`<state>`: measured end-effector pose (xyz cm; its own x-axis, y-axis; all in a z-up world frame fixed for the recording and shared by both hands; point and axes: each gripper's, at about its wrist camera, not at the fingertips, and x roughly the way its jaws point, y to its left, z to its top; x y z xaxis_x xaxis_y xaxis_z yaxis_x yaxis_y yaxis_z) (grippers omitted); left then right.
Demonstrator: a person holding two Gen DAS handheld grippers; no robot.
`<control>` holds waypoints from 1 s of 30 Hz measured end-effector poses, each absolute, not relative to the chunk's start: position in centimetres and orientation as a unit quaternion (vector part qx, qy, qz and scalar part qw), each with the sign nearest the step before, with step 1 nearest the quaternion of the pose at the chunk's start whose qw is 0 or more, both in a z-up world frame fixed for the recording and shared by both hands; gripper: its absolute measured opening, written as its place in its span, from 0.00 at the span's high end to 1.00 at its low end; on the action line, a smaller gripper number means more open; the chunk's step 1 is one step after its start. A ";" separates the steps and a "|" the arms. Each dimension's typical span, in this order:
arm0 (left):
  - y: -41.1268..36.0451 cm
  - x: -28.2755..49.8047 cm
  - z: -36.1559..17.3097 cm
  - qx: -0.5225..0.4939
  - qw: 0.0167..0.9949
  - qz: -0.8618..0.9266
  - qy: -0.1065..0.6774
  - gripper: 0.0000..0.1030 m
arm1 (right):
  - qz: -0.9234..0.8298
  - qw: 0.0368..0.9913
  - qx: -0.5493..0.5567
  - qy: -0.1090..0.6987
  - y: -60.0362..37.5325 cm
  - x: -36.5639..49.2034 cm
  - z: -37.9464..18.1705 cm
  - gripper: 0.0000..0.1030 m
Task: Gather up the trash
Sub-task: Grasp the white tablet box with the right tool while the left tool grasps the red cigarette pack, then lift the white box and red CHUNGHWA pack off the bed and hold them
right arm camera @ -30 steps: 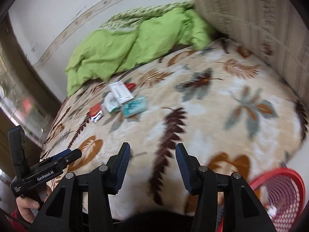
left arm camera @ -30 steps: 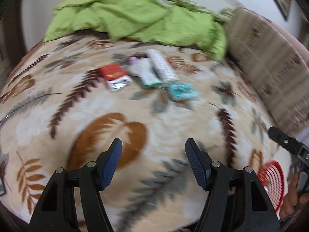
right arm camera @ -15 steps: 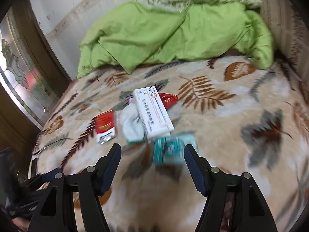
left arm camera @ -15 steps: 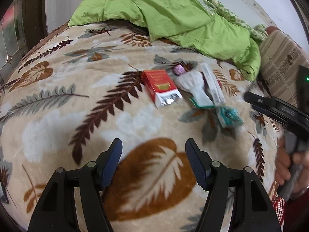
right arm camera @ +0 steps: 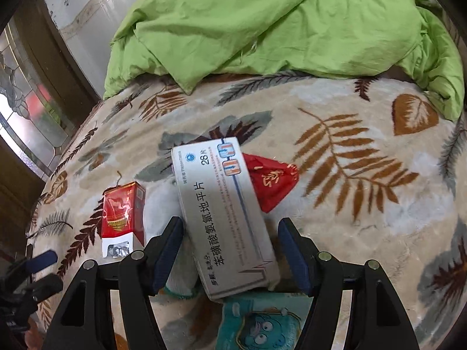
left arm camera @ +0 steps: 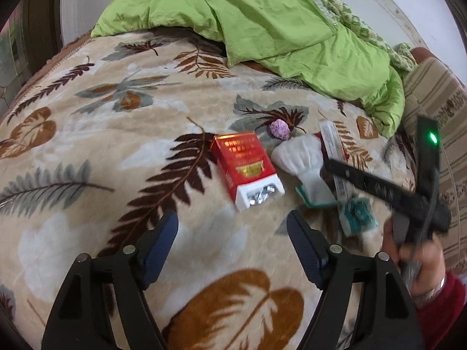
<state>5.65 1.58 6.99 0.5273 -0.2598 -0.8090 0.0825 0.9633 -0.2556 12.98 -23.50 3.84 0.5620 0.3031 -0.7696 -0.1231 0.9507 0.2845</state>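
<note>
We're on the reach-in step, both grippers coming down over the litter on the bed (left arm camera: 87,151), nothing picked up yet. Nearest us in the right wrist view, the right gripper (right arm camera: 230,250) has its jaws closing either side of the white medicine box (right arm camera: 224,218); the box lies between them but the pads don't press it, so no grip. A teal wrapper (right arm camera: 256,323) peeks out just under the box's near end, and a white crumpled bag (right arm camera: 163,201) sits to its left.

Over to the left gripper (left arm camera: 232,248): jaws opening, nothing between them, only blanket. Just beyond its tips lies the red cigarette pack (left arm camera: 245,166), foil end towards us. Farther back, a small purple wad (left arm camera: 279,129) and a red packet (right arm camera: 270,182) tucked to the right of the box. Far end, the green quilt (left arm camera: 262,23).

Next, we'd say the right needs to drop and squeeze across the box's width, while the left pushes forward to straddle the pack.
</note>
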 end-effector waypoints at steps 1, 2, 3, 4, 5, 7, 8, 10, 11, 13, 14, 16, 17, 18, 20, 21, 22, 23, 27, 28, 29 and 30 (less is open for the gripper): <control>1.5 6.1 6.9 -0.097 0.868 -0.098 0.478 0.26 | 0.118 0.879 0.102 0.451 -23.5 12.7 3.8 0.39; 1.3 6.7 6.8 -0.100 0.866 -0.096 0.480 0.26 | 0.112 0.881 0.103 0.447 -23.6 12.2 4.0 0.40; 1.0 7.3 6.7 -0.101 0.866 -0.093 0.481 0.26 | 0.108 0.883 0.106 0.443 -23.7 11.7 4.3 0.40; 0.7 7.9 6.5 -0.100 0.865 -0.089 0.484 0.26 | 0.105 0.886 0.112 0.437 -23.9 11.1 4.7 0.41; 0.4 8.6 6.3 -0.098 0.865 -0.083 0.486 0.26 | 0.097 0.890 0.116 0.429 -24.2 10.2 5.2 0.41; -0.4 9.9 5.6 -0.091 0.862 -0.070 0.493 0.26 | 0.081 0.901 0.117 0.411 -24.6 8.4 6.4 0.41; -0.8 10.5 5.2 -0.088 0.861 -0.065 0.497 0.26 | 0.073 0.906 0.120 0.399 -24.8 7.4 7.2 0.41; -1.9 11.8 4.4 -0.072 0.860 -0.051 0.502 0.25 | 0.062 0.914 0.123 0.381 -25.2 5.3 8.5 0.41; -2.3 12.3 4.1 -0.064 0.861 -0.044 0.502 0.24 | 0.060 0.918 0.124 0.371 -25.3 4.6 9.1 0.41; -3.1 13.2 3.2 -0.051 0.858 -0.030 0.510 0.24 | 0.055 0.924 0.123 0.356 -25.4 3.2 10.1 0.41; -3.3 13.5 2.9 -0.049 0.858 -0.025 0.510 0.24 | 0.052 0.926 0.123 0.353 -25.4 2.5 10.5 0.41; -3.4 13.9 2.4 -0.039 0.864 -0.011 0.501 0.25 | 0.057 0.927 0.133 0.346 -25.6 1.2 11.1 0.41; -3.4 13.9 2.2 -0.037 0.865 -0.011 0.500 0.30 | 0.060 0.926 0.137 0.345 -25.5 0.8 11.2 0.41; -3.3 13.9 2.2 -0.035 0.867 -0.013 0.496 0.34 | 0.061 0.926 0.141 0.345 -25.4 0.3 11.3 0.41; -3.3 13.3 2.4 -0.024 0.873 -0.019 0.487 0.38 | 0.066 0.923 0.153 0.348 -25.2 -0.6 11.2 0.41; -3.2 13.0 2.5 -0.023 0.874 -0.022 0.486 0.39 | 0.069 0.921 0.157 0.349 -25.1 -1.0 11.0 0.41; -3.0 12.6 2.7 -0.024 0.876 -0.027 0.481 0.40 | 0.070 0.921 0.157 0.350 -24.8 -1.5 10.9 0.41; -2.8 11.9 2.9 -0.024 0.878 -0.034 0.477 0.40 | 0.067 0.922 0.154 0.349 -24.5 -2.0 10.9 0.41; -1.9 8.6 4.4 -0.020 0.889 -0.056 0.454 0.42 | 0.066 0.921 0.153 0.351 -23.5 -4.0 10.3 0.41; -1.7 7.5 4.9 -0.023 0.891 -0.063 0.449 0.42 | 0.064 0.921 0.151 0.354 -23.2 -4.4 10.1 0.41; -1.6 6.5 5.4 -0.024 0.892 -0.068 0.446 0.43 | 0.065 0.919 0.154 0.357 -23.0 -4.9 9.9 0.41; -1.4 5.2 5.9 -0.026 0.894 -0.074 0.441 0.44 | 0.066 0.918 0.156 0.359 -22.8 -5.4 9.6 0.41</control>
